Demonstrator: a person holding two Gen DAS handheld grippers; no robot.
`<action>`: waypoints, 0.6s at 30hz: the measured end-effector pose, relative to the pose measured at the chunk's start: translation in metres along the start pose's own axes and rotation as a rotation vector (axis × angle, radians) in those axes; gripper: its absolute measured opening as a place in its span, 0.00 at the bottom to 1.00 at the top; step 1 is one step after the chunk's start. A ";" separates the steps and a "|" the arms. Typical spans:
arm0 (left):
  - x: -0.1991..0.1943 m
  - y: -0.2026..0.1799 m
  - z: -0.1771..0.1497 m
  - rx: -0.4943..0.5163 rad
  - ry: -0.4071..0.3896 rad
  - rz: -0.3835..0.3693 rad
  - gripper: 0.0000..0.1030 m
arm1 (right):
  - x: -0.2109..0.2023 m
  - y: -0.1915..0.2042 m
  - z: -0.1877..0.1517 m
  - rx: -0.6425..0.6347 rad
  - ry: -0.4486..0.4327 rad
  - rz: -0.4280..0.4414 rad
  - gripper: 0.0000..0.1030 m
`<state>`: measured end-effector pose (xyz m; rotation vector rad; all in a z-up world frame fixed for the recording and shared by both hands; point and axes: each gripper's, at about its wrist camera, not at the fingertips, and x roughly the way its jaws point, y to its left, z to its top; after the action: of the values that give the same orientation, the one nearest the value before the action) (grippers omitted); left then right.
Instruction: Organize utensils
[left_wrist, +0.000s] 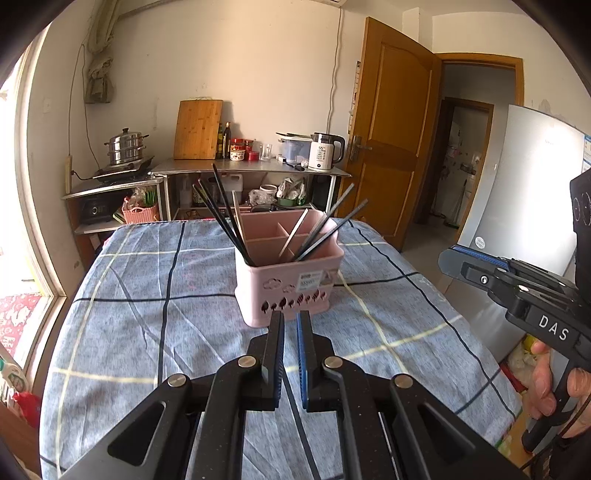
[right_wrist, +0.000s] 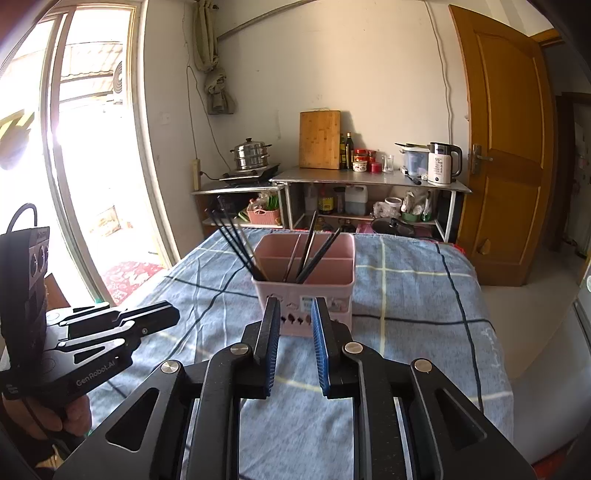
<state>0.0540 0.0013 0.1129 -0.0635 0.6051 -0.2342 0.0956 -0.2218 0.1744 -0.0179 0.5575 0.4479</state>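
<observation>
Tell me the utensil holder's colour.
Pale pink utensil holder, with small tree and cloud cut-outs on its front; clearest in the left wrist view.

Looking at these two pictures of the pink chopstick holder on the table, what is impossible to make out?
- Lower ends of the chopsticks: both views, hidden by the pink holder walls.
- Holder's label: left wrist view, print too small; right wrist view, mostly behind the right gripper.
- Holder's lower front: left wrist view, partly behind the left gripper.
- Near table edge: both views, covered by gripper bodies.
</observation>
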 end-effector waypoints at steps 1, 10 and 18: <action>-0.003 -0.002 -0.003 0.001 -0.002 0.001 0.05 | -0.003 0.001 -0.003 0.000 0.002 0.002 0.18; -0.019 -0.009 -0.023 -0.007 -0.032 0.001 0.05 | -0.017 0.007 -0.027 -0.005 0.009 0.003 0.18; -0.020 -0.009 -0.040 -0.012 -0.027 0.013 0.05 | -0.017 0.005 -0.046 0.026 0.036 0.009 0.18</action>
<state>0.0135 -0.0023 0.0925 -0.0744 0.5805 -0.2166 0.0571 -0.2306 0.1450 0.0014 0.5995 0.4502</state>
